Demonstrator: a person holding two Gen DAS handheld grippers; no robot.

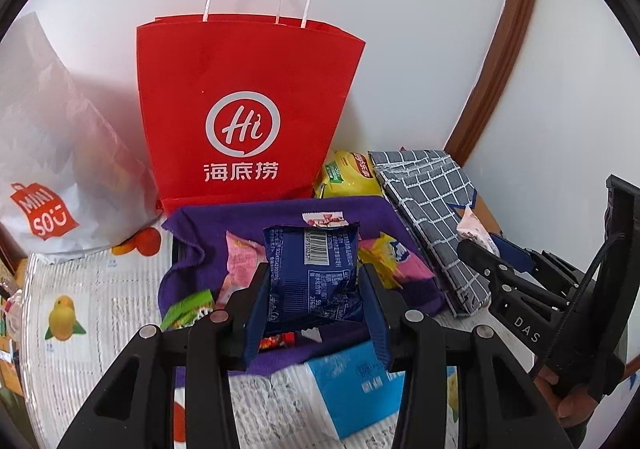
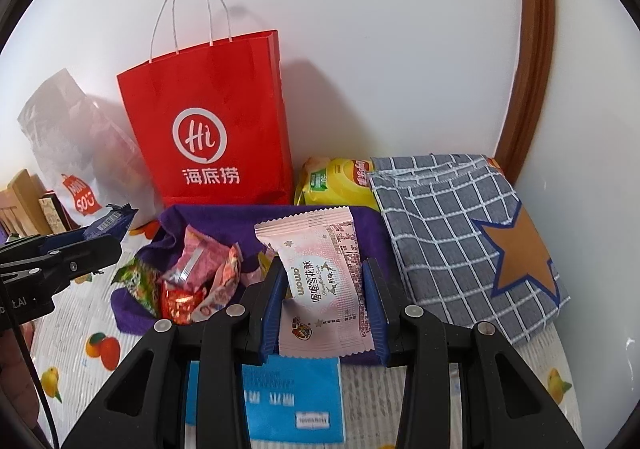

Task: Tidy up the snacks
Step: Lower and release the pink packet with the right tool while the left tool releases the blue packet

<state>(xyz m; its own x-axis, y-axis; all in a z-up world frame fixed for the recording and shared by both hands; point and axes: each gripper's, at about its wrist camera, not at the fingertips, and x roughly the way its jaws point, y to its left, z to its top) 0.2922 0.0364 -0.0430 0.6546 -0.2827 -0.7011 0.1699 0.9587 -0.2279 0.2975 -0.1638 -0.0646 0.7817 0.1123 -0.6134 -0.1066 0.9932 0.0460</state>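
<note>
Above purple cloth (image 1: pixel 224 217), left hand-held gripper (image 1: pixel 316 289) clamping blue packet (image 1: pixel 312 273)

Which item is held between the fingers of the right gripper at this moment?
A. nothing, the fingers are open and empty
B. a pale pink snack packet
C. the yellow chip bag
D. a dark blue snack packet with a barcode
B: in the right wrist view the right gripper is closed on the pale pink snack packet, while the dark blue snack packet sits in the left gripper.
</note>
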